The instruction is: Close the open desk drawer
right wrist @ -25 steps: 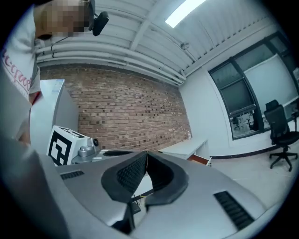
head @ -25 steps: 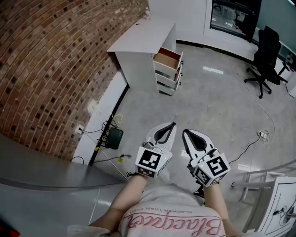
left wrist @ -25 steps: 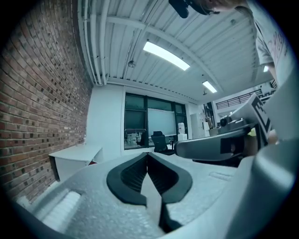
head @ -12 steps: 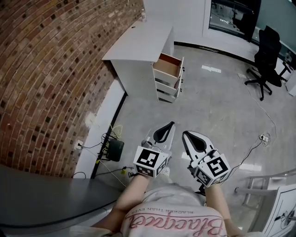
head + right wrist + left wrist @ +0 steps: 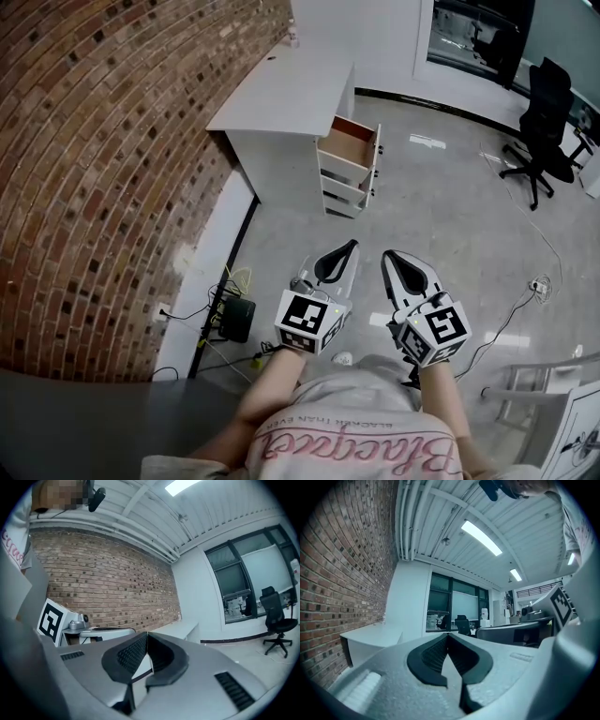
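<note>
A red brick wall (image 5: 94,141) fills the left side, with a small black box (image 5: 233,317) on the floor at its foot. Farther along the wall stands a white desk (image 5: 281,94). Its top drawer, brown wood inside (image 5: 352,147), is pulled out toward the room, well apart from both tools. Lower down, the left gripper (image 5: 352,246) has its jaws clenched on nothing. The right gripper (image 5: 389,255) beside it is likewise closed and empty. A black swivel office chair (image 5: 548,122) stands at far right.

The left gripper (image 5: 350,247) and right gripper (image 5: 390,255) are white, with black pads (image 5: 330,270) and marker cubes (image 5: 307,322). The shirt (image 5: 347,427) is white with pink script.
</note>
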A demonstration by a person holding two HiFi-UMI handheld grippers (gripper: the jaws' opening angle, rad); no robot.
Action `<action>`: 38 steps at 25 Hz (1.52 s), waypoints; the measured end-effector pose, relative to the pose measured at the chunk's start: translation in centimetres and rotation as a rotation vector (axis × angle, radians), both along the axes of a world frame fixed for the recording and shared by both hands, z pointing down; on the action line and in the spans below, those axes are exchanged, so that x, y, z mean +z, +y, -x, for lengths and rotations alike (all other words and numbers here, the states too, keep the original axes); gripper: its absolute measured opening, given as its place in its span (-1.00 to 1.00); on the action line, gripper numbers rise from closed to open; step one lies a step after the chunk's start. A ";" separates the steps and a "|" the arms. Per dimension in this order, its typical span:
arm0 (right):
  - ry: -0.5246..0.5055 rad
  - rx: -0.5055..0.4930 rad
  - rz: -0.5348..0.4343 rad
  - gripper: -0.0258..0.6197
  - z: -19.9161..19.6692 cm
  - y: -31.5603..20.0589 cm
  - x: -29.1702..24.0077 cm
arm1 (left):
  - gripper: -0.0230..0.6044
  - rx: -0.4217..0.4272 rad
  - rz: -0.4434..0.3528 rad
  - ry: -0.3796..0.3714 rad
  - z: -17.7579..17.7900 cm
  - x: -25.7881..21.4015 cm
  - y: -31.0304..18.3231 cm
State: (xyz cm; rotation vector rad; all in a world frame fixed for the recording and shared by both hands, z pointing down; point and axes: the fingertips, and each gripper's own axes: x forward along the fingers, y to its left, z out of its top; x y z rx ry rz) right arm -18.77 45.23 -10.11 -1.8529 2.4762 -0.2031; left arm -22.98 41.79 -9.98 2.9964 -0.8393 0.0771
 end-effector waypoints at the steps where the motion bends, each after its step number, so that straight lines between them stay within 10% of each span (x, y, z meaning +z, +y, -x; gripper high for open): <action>1: 0.015 0.005 0.001 -0.88 -0.1 -0.5 -0.1 | -0.91 0.004 -0.001 -0.002 0.0 0.0 -0.4; 19: 0.076 -0.023 0.078 -0.88 -1.7 -7.2 2.8 | -0.91 -0.024 0.077 -0.024 -0.3 3.1 -6.5; 38: 0.054 -0.076 0.068 -0.88 -14.8 -23.0 2.2 | -0.91 -0.088 0.063 -0.043 -12.8 2.3 -21.8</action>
